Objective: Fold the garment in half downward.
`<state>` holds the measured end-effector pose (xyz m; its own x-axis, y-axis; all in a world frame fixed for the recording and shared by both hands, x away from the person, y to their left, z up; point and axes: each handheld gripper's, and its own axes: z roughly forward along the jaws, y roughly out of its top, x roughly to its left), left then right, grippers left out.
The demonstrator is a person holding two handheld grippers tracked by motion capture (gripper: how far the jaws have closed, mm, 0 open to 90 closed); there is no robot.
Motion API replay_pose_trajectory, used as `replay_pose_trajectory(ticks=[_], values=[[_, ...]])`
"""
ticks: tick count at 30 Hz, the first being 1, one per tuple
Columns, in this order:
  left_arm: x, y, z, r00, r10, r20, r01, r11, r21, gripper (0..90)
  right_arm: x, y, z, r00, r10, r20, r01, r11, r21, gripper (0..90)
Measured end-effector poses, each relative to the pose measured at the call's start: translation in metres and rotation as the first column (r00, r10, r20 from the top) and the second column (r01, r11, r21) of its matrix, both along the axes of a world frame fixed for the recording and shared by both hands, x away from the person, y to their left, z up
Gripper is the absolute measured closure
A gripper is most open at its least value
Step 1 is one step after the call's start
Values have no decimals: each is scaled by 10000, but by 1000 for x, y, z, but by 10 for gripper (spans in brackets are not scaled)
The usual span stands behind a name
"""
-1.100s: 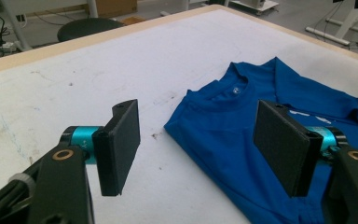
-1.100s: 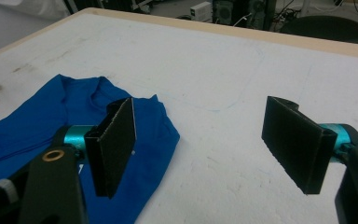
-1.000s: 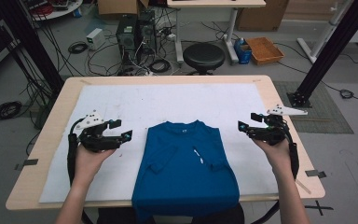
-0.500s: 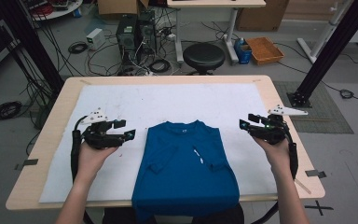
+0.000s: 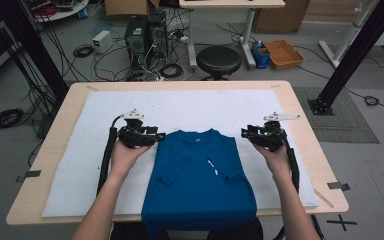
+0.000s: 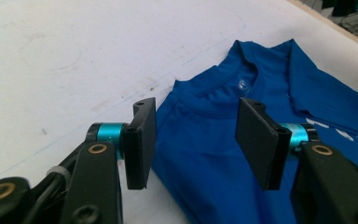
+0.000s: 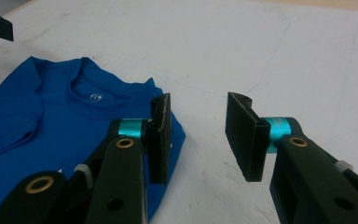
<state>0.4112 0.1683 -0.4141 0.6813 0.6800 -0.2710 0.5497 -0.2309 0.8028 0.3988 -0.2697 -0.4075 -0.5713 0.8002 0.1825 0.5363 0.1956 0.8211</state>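
A blue T-shirt (image 5: 200, 182) lies flat in the middle of the worktop (image 5: 300, 112), on a white mat (image 5: 180, 107). Its collar points away from the person, its sleeves are folded in over the body, and its hem hangs slightly past the near edge.

The step in hand appears to be gripping the two shoulder corners for a fold. To do it well, each tool should probably come down over its own corner at matching points, and bite all the folded layers without catching the mat beneath. Closing both together should keep the cloth from skewing.

The left tool (image 5: 152, 136) sits at the shirt's left shoulder. In the left gripper view its jaws stand wide apart, holding nothing, with the shoulder edge and collar between and beyond them (image 6: 192, 140).

The right tool (image 5: 246, 133) is just beside the right shoulder. In the right gripper view it is also wide open and empty (image 7: 198, 135); one jaw is over the shirt's corner, the other over bare mat.

Both forearms reach in from the near edge, roughly mirrored, with hands wrapped around the tool bodies and the tips turned inward toward the collar.
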Motion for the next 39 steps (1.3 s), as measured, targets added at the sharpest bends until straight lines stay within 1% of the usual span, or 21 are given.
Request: replay_pose_trajectory(ticks=[1,4,6,8,10,12,15,16,19,20,22,23,26,27,28,30,32,33,35,37,39], values=[[3,-2,-2,10000,25,-64,-24,10000,60,484,6,7,-5,9997,-36,-249,33,9999,-132,623],[10,-7,-8,9997,-68,-247,71,9999,96,520,12,15,-9,9990,-1,-439,-10,9997,-253,633],[14,-10,-11,9994,-136,-325,147,9993,335,553,22,27,-14,9974,206,-692,-239,9986,-469,647],[18,-14,-13,9990,-208,-400,229,9983,542,562,25,31,-16,9972,293,-692,-335,9976,-605,657],[24,-20,-17,9981,-154,-596,211,9951,965,584,33,41,-22,9938,310,-1071,-419,9939,-1016,664],[25,-21,-19,9977,-136,-668,210,9936,1112,593,37,45,-25,9909,204,-1327,-379,9907,-1308,668],[28,-22,-23,9974,-55,-725,148,9917,1277,605,40,50,-28,9897,278,-1403,-507,9855,-1619,668],[29,-24,-26,9964,-57,-844,187,9880,1532,605,41,51,-29,9888,372,-1444,-611,9845,-1647,668],[29,-25,-27,9973,-40,-735,165,9851,1713,616,41,54,-31,9873,502,-1510,-787,9787,-1894,693],[28,-26,-26,9977,-16,-672,142,9823,1865,664,42,56,-34,9858,664,-1540,-960,9764,-1936,719],[28,-26,-27,9985,11,-556,100,9800,1989,687,41,56,-34,9872,646,-1456,-944,9736,-2081,758],[28,-25,-27,9987,-2,-507,107,9786,2057,714,41,56,-34,9883,681,-1366,-973,9706,-2201,819],[27,-26,-26,9993,-145,-340,221,9716,2358,800,40,57,-33,9871,829,-1372,-1131,9666,-2301,883],[27,-26,-26,9994,-160,-291,225,9713,2368,844,40,56,-31,9890,768,-1262,-1042,9681,-2278,886],[27,-26,-25,9994,-217,-283,278,9710,2373,844,40,56,-31,9890,768,-1262,-1042,9681,-2278,886],[27,-25,-24,9996,-209,-212,253,9717,2349,849,40,52,-27,9927,572,-1058,-774,9771,-1981,884],[27,-24,-24,9997,-148,-216,193,9741,2253,809,40,50,-24,9944,496,-929,-648,9835,-1690,848],[27,-23,-23,9999,-28,-163,63,9759,2181,714,40,50,-22,9955,325,-889,-468,9853,-1641,778],[28,-23,-22,10000,59,-60,-45,9785,2062,698,43,49,-21,9956,284,-894,-407,9895,-1385,756],[28,-24,-21,10000,-1,62,-12,9807,1953,693,43,51,-20,9953,293,-921,-417,9900,-1348,726],[29,-27,-22,9999,-28,-161,61,9778,2095,690,45,58,-22,9949,391,-932,-526,9877,-1470,718]])
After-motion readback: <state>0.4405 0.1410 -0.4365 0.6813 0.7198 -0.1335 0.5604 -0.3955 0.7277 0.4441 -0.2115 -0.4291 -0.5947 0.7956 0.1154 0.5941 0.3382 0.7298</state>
